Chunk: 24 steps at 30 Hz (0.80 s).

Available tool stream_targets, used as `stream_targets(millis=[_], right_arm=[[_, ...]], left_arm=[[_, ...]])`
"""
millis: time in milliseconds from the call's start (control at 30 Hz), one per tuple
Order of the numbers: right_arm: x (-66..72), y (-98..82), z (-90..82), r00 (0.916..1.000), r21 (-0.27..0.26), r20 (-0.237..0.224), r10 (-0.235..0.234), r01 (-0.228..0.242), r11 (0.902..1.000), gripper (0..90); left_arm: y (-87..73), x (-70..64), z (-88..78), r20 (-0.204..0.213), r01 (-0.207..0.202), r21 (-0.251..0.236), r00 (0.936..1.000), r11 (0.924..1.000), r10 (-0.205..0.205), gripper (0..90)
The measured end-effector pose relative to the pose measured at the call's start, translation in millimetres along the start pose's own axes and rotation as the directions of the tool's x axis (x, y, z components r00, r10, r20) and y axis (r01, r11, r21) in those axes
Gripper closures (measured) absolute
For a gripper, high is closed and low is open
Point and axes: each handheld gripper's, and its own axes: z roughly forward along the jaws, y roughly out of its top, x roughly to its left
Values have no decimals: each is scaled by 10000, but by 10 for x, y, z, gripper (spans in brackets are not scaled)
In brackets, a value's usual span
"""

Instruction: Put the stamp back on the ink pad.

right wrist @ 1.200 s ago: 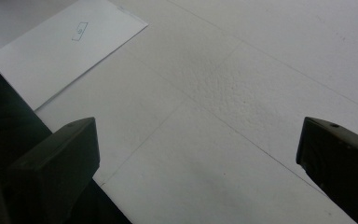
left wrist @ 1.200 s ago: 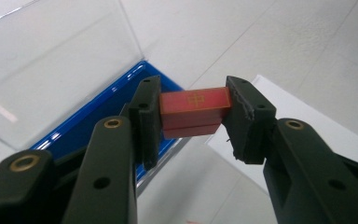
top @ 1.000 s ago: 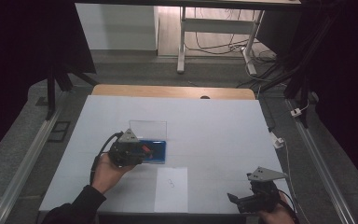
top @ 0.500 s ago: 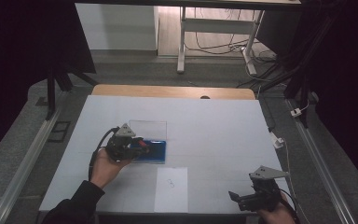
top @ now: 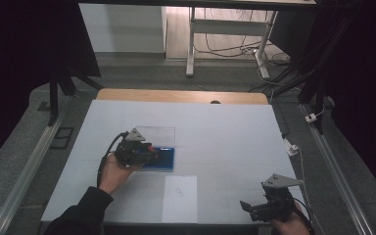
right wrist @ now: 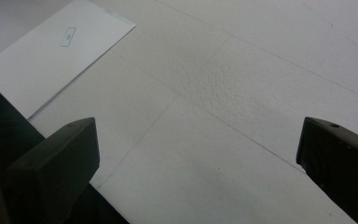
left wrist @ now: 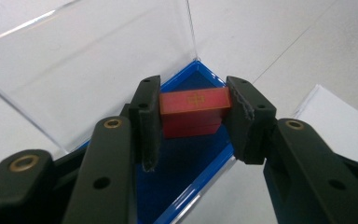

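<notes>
My left gripper (left wrist: 193, 116) has its jaws closed on a small red box (left wrist: 194, 111), one pad flat against each end. The box carries a small gold mark on its top face, too fine for me to read as letters. It sits just above the floor of a blue tray (left wrist: 186, 172), whose rim runs beneath and ahead of my jaws. A clear lid (left wrist: 88, 60) stands up from the tray's far edge, just beyond my left jaw, and walls off that side. In the high view the same gripper (top: 149, 149) hangs over the tray's near-left end, with the lid (top: 156, 134) right behind it.

My right gripper (right wrist: 198, 154) has its jaws spread wide with nothing between them, only bare white table (right wrist: 242, 84). Ahead and off to the left of it lies a sheet of paper (right wrist: 51, 51) with a small printed mark I cannot make out. From above, that sheet (top: 180, 198) lies between my two grippers, and the right gripper (top: 262, 210) is at the table's near edge, well apart from the tray.
</notes>
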Motion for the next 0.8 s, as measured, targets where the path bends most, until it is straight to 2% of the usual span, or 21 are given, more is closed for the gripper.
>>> stream_targets(millis=[367,800], right_arm=[[3,0,2,9999,70,-9,-105,105,9999,0],[14,0,6,9998,95,-55,-182,183,9998,0]], left_arm=[[-38,6,154,-251,-157,357,9995,9992,166,584],[-79,-6,236,-420,-353,610,9984,9975,379,584]])
